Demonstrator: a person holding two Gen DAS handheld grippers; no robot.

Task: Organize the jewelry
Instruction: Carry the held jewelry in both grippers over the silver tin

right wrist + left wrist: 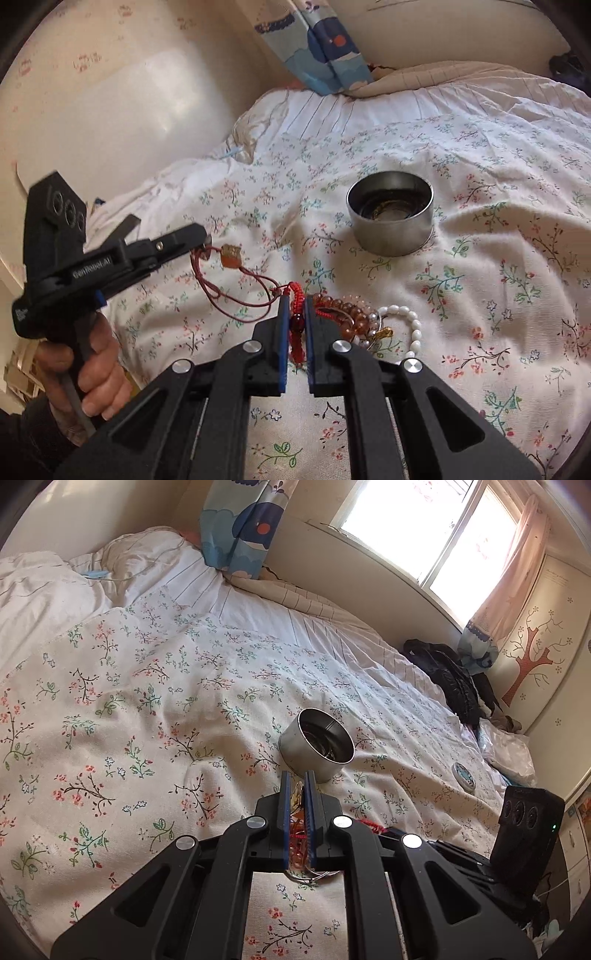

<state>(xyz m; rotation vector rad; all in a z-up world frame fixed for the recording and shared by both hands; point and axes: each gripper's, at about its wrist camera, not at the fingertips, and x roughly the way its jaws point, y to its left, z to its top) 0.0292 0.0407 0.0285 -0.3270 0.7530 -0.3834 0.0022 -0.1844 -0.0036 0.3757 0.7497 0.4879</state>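
A round metal tin stands open on the floral bedspread, with dark jewelry inside; it also shows in the left wrist view. My left gripper is shut on the red cord necklace with an amber pendant, lifting one end; in its own view the pendant sits between the fingers. My right gripper is shut on a red knotted bracelet. An amber bead bracelet and a white bead bracelet lie just right of it.
The floral bedspread covers the bed. A small round lid lies right of the tin. Dark clothes are piled by the window wall. A blue curtain hangs behind the bed.
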